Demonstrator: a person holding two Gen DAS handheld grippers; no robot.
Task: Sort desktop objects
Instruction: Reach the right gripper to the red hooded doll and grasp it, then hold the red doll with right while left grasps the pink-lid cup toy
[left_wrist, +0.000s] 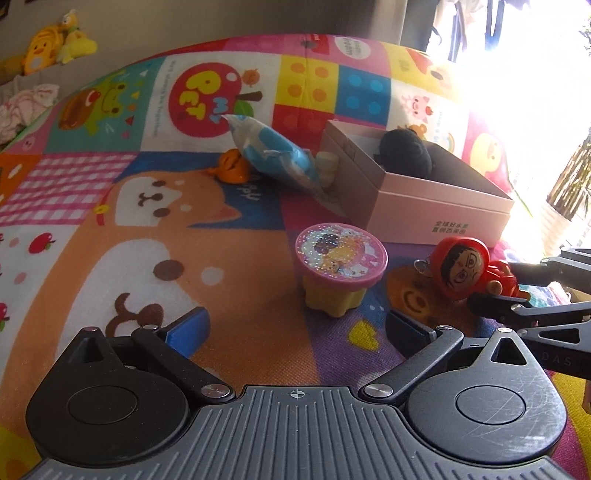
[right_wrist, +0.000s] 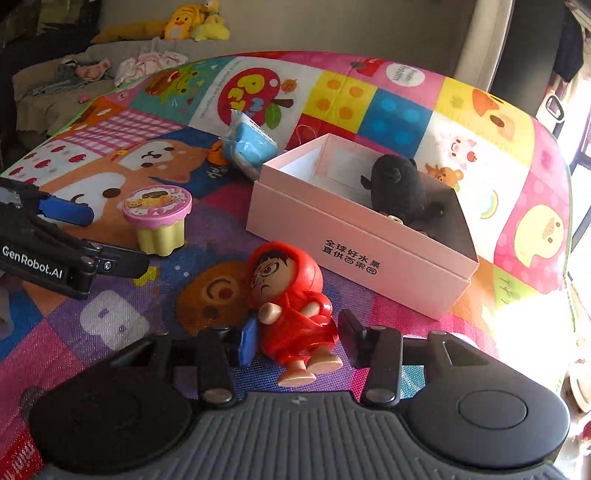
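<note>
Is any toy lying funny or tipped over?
Yes. The red hooded doll lies flat on its back on the mat beside the pink box, between the open fingers of the right hand-held gripper. The blue packet leans tilted against that box.

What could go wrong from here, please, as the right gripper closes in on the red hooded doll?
The red hooded doll lies slanted between the open right gripper fingers, which flank its smooth torso; squeezing there may pivot it or let it slip out.

The pink box stands just beyond the doll, so a low lift could bump its front wall.

The left gripper hangs open near the pudding cup; both grippers work close together and might collide.
</note>
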